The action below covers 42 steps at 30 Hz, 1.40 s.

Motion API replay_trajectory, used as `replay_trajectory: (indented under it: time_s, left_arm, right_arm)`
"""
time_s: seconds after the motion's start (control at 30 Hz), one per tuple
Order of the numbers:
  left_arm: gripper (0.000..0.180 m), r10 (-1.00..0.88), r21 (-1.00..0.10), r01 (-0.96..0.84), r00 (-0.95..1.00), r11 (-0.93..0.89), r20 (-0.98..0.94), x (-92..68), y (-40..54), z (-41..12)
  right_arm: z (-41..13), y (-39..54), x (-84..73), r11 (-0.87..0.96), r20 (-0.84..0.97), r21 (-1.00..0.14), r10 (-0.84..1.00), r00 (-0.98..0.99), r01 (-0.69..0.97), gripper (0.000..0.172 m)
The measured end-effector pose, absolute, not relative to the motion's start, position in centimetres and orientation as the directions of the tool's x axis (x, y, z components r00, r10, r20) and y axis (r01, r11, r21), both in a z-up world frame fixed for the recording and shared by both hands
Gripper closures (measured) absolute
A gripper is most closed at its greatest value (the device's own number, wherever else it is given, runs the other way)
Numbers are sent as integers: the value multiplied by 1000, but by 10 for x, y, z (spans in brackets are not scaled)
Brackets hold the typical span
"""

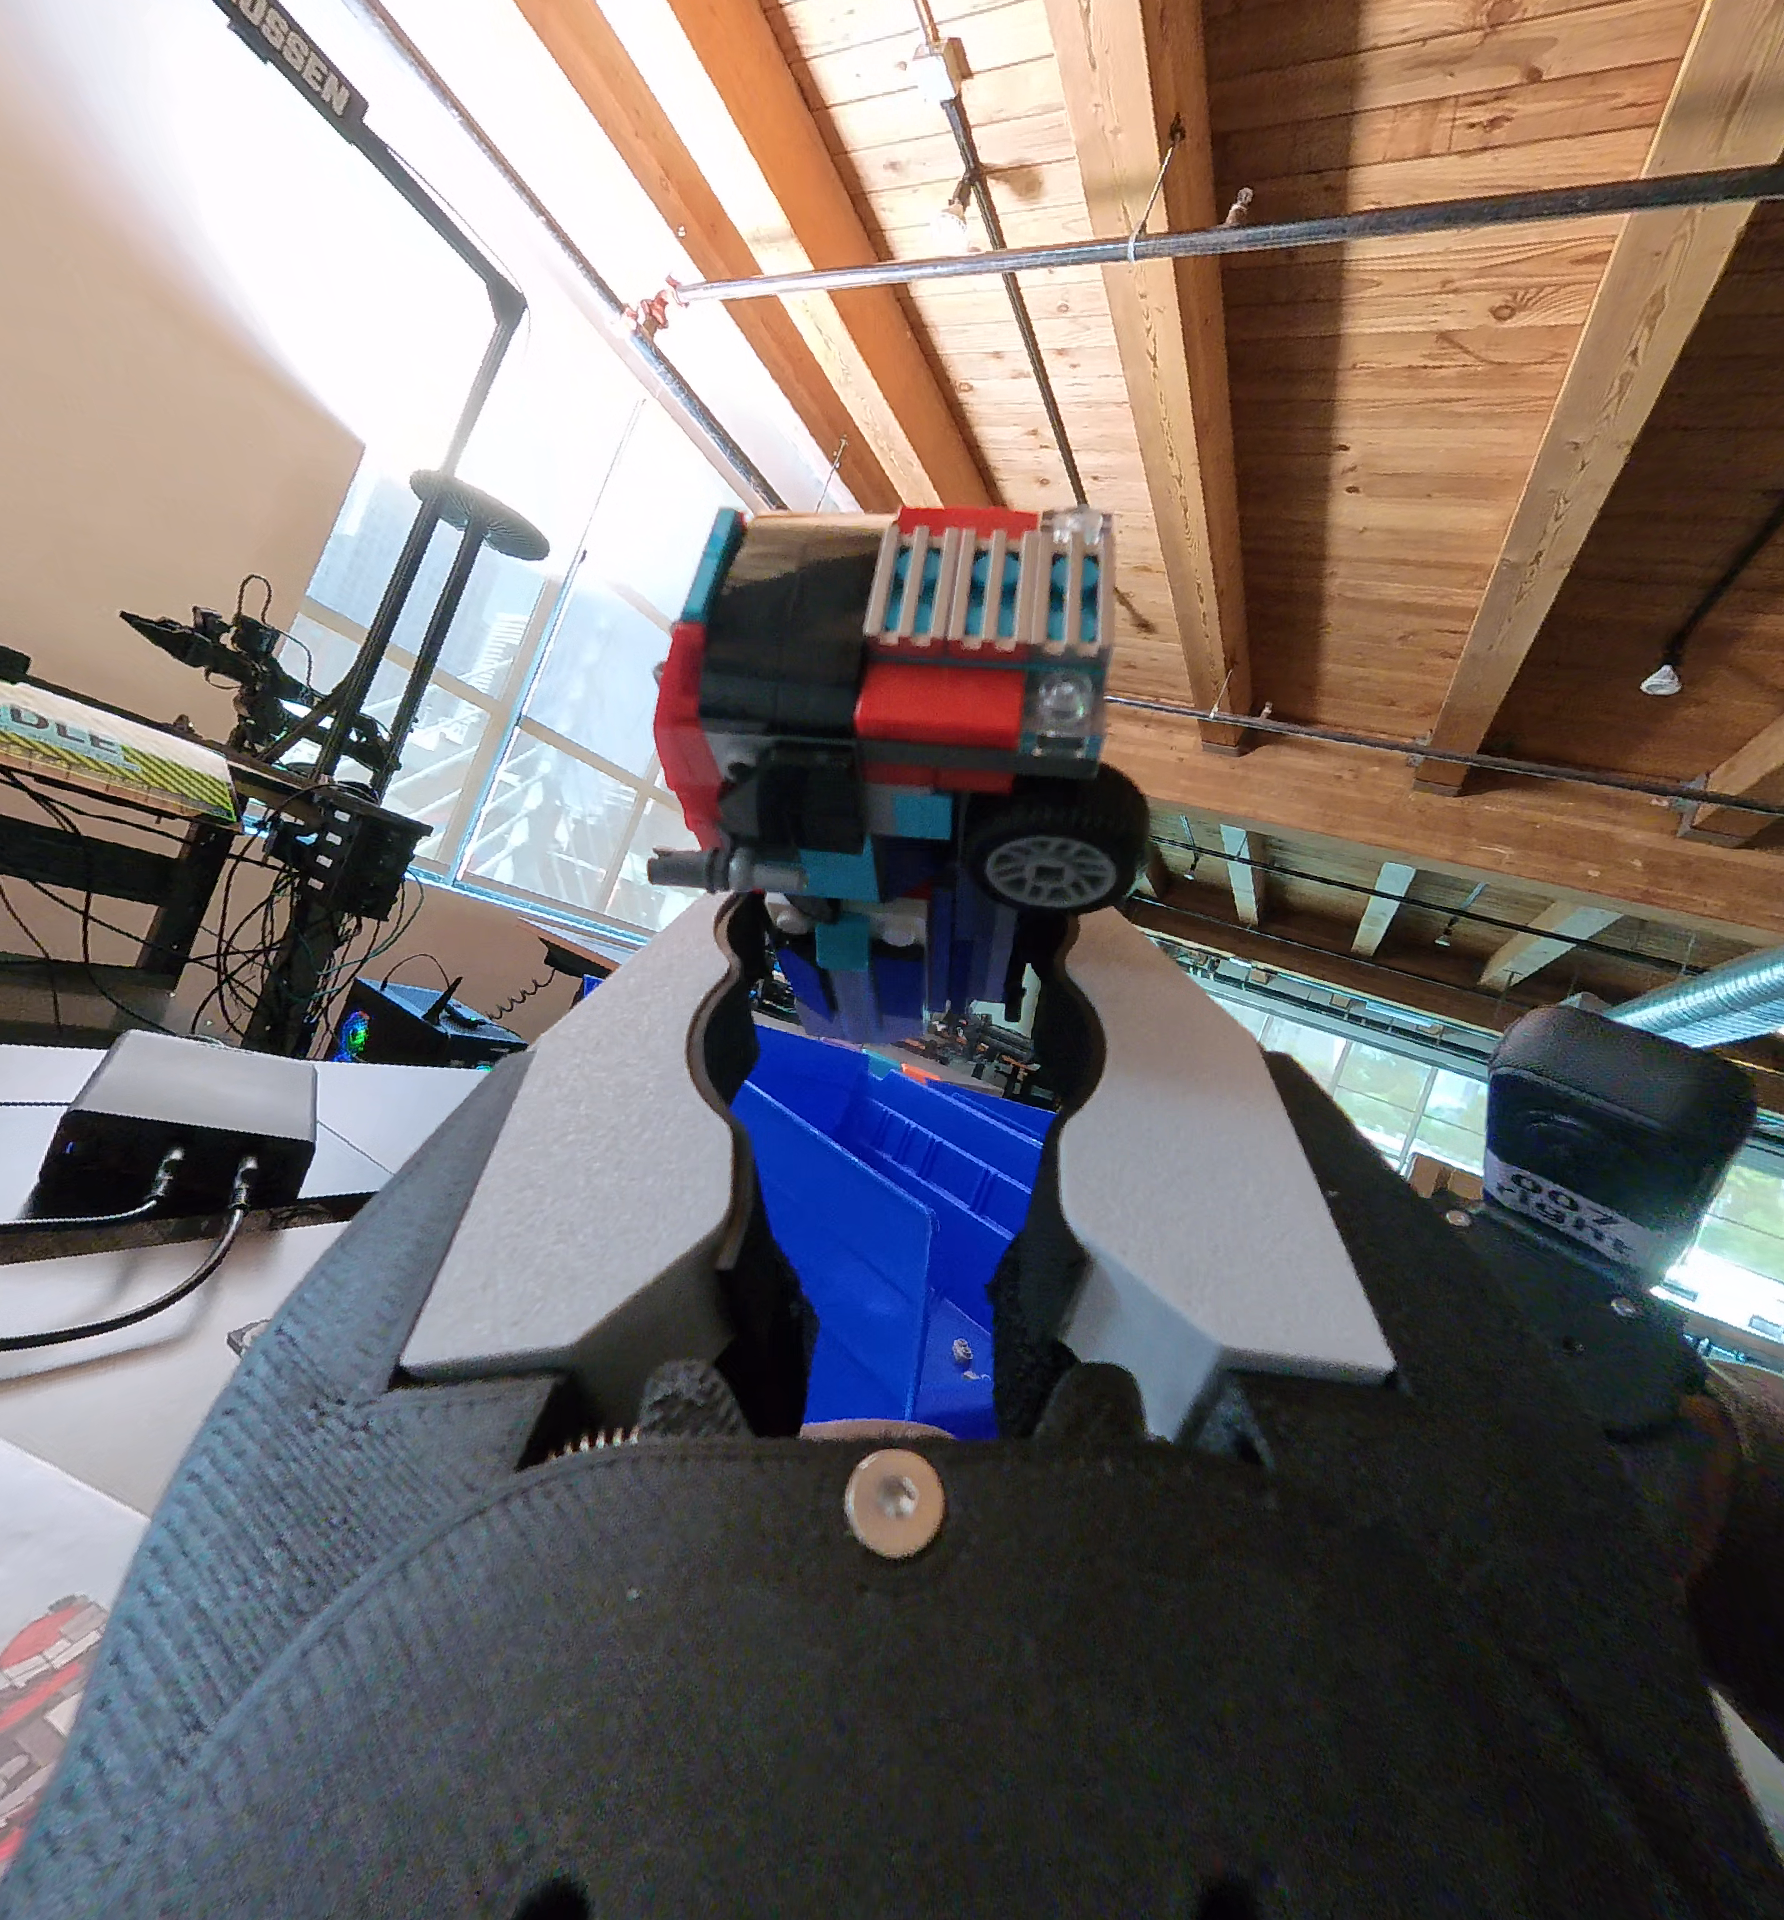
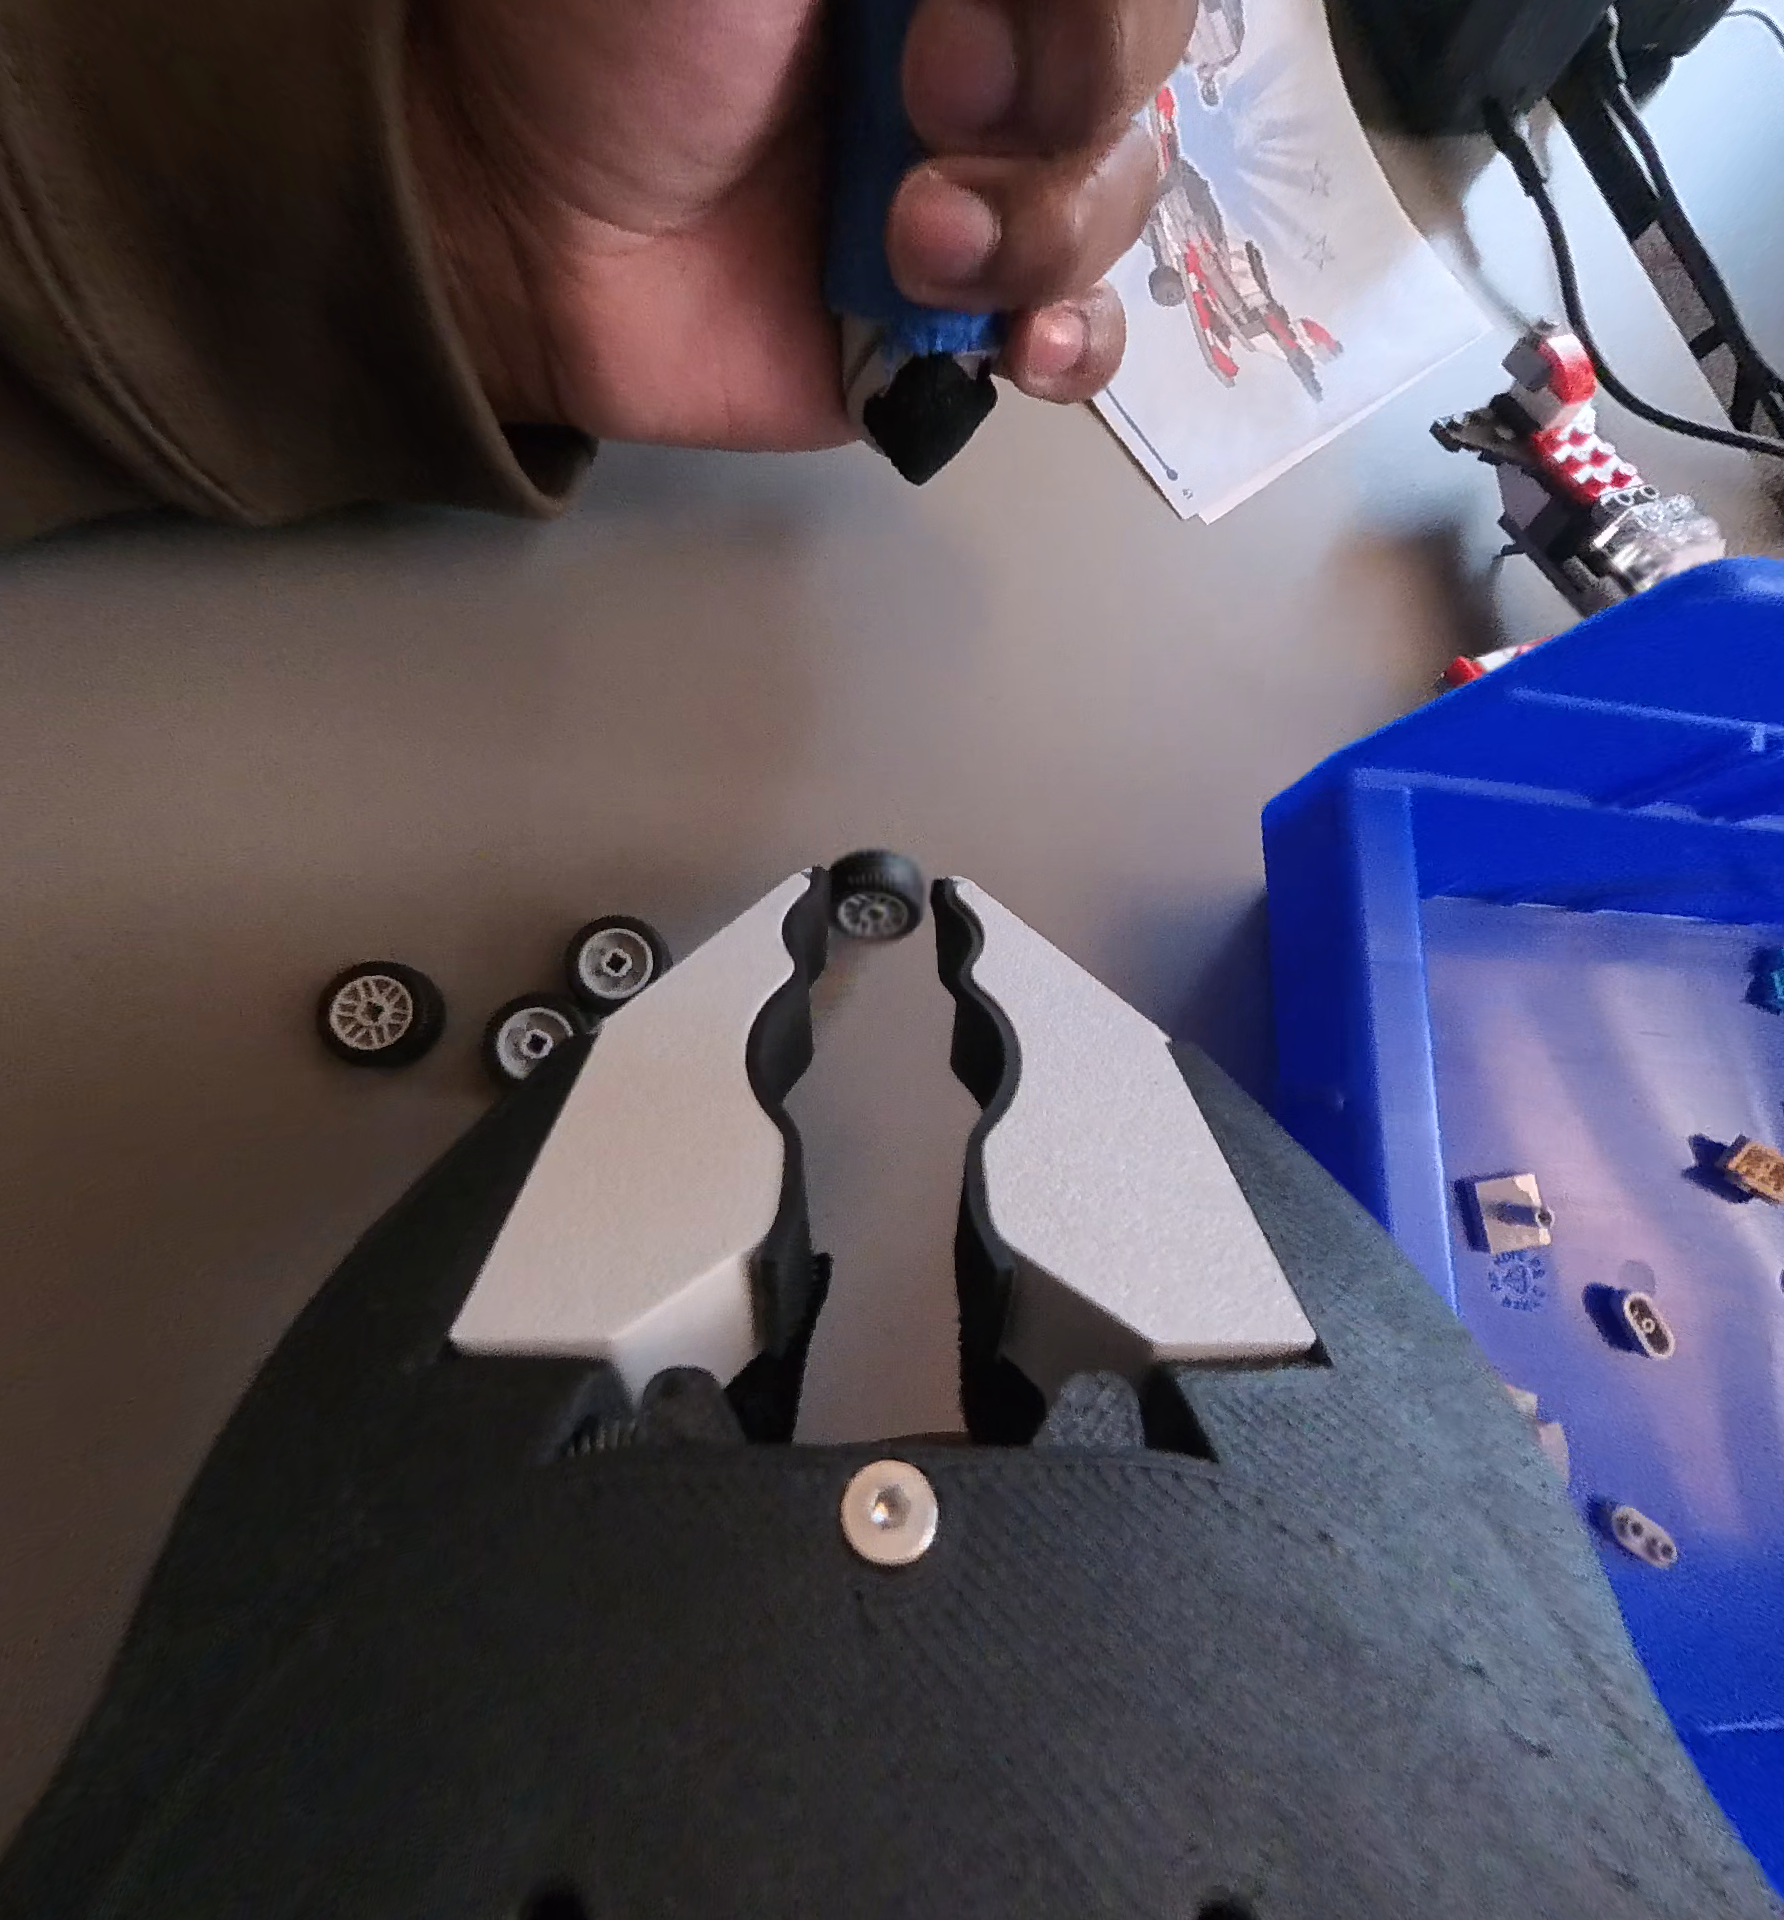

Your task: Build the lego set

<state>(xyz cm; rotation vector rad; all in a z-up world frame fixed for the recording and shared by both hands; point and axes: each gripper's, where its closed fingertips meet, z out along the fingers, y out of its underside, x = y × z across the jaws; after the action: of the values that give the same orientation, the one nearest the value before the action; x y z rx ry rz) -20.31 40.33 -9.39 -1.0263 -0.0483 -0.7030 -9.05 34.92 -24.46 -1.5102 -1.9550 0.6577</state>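
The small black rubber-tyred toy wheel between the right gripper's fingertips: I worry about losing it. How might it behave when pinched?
The small black wheel is round, so it probably rolls away. Its tyre looks ribbed, likely grippy. It is tiny beside the fingertips, so it may pop out.

Wheel (image 2: 875, 902) between right gripper (image 2: 880, 896) fingertips; three wheels (image 2: 381, 1013) left (on table (image 2: 659, 675)); bin (image 2: 1553, 935) right.

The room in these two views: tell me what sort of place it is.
Probably a workshop or lab in a loft-style building: a bare timber ceiling with exposed pipes, a stand of cabled gear by big windows, and a grey table with a blue bin of toy bricks.
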Motion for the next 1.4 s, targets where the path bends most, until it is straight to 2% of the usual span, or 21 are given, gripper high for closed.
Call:
replay_trajectory:
  time_s: [0.33,0.57,1.0,1.13,1.4]
  left_arm:
    - [128,-512,-764,559,781,320,357,-205,404,-94]
    - [128,-531,-751,575,768,324,358,-205,401,-92]
    - [127,-583,-732,586,746,347,321,-203,394,-83]
    - [127,-581,-729,586,749,354,320,-204,393,-82]
    - [127,-571,-742,566,762,360,304,-199,394,-83]
  right_arm:
    - [-253,351,-100,232,130,-689,972,-198,686,149]
    - [-262,346,-120,183,48,-709,976,-212,681,142]
    - [-260,347,-130,167,43,-719,979,-197,674,150]
    - [-216,356,-126,144,52,-777,985,-165,612,150]
    - [-70,360,-147,131,75,-936,981,-178,327,150]
